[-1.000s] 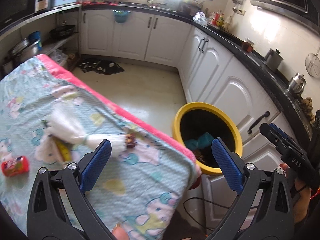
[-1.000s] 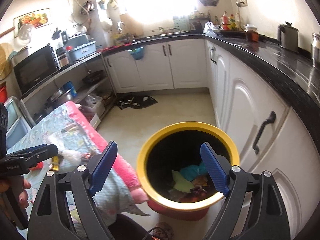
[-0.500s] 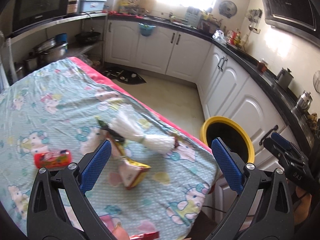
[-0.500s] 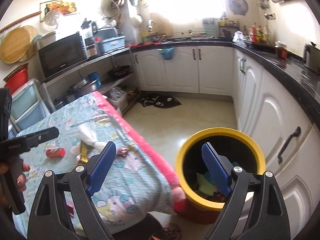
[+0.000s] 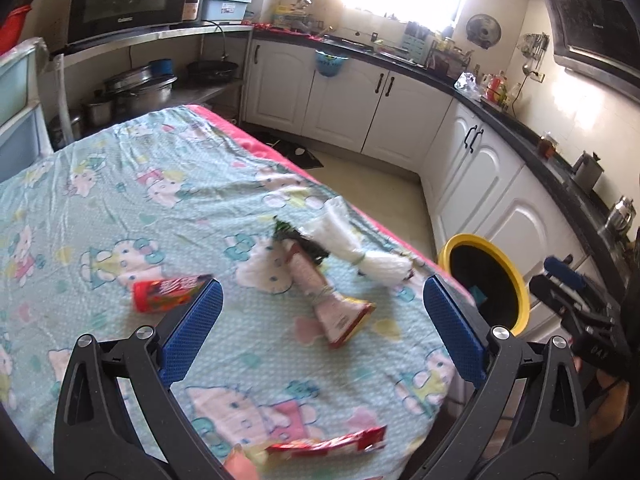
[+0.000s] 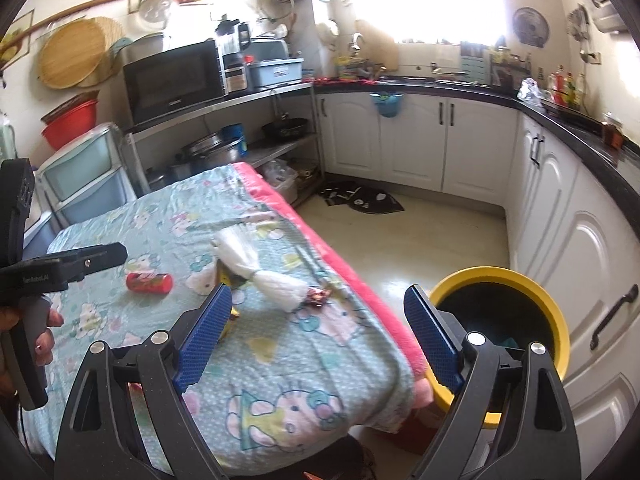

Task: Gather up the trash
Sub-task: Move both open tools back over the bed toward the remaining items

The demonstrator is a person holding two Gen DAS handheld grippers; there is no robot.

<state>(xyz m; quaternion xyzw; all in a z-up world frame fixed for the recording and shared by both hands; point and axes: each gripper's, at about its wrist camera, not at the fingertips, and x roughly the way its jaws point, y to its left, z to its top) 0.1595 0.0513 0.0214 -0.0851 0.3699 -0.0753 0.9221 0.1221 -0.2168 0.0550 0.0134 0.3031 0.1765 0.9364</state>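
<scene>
Table under a teal cartoon-print cloth with pink edge. On it: red snack wrapper, white plastic bag tied at its middle, pink-and-yellow packet, red wrapper at near edge, small crumpled wrapper.

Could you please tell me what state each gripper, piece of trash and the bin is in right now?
left gripper: open, empty, above the table.
right gripper: open, empty.
yellow bin: open-topped, some trash inside, on the floor beside the table.
red can: lying on its side.
white plastic bag: tied, lying flat.
pink wrapper: lying flat.
red packet: at the table's near edge.
</scene>
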